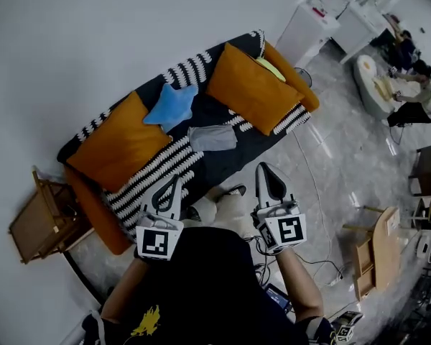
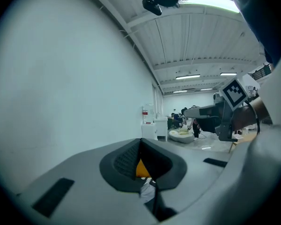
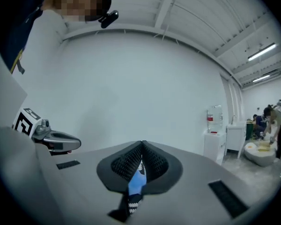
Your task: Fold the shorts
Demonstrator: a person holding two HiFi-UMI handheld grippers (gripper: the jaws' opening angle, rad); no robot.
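Head view is showing grey shorts lying flat on the striped sofa throw, in front of two orange cushions and near a blue star pillow. Left gripper and right gripper are hovering side by side, well apart from the shorts, each pair of jaws pressing together on nothing.

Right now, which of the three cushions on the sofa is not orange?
The small blue star-shaped cushion, between the left orange square cushion and the right orange square cushion, near the folded grey shorts; it alone is blue and star-shaped.
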